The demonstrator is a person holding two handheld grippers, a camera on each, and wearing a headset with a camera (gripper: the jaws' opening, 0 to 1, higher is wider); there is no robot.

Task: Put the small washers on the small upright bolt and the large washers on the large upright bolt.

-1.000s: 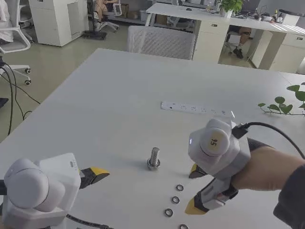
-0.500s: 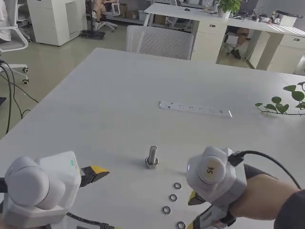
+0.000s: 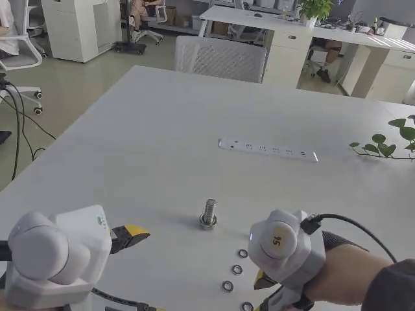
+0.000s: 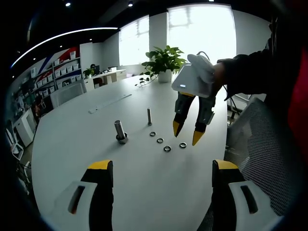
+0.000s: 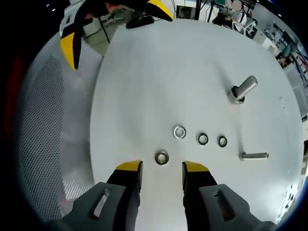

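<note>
The large bolt (image 3: pixel 208 214) (image 4: pixel 120 131) (image 5: pixel 243 89) stands upright mid-table. The thin small bolt (image 4: pixel 149 116) (image 5: pixel 254 155) stands beyond it. Several washers lie in a short row (image 3: pixel 237 269) (image 4: pixel 160 140) (image 5: pixel 202 139). The nearest washer (image 5: pixel 161 157) (image 4: pixel 183 145) lies just ahead of the gap between my right gripper's (image 5: pixel 162 167) (image 3: pixel 262 293) (image 4: pixel 190 125) open jaws, which hang low over the row and hold nothing. My left gripper (image 4: pixel 162 166) (image 3: pixel 130 236) is open and holds nothing, off to the left of the bolts.
A white power strip (image 3: pixel 268 148) lies farther back on the white table (image 3: pixel 149 142). A potted plant's leaves (image 3: pixel 382 142) reach in at the right edge. A mesh chair (image 3: pixel 220 58) stands at the table's far side.
My right gripper has dropped and drawn back toward the near edge, onto the washer row. The left gripper has stayed put.
</note>
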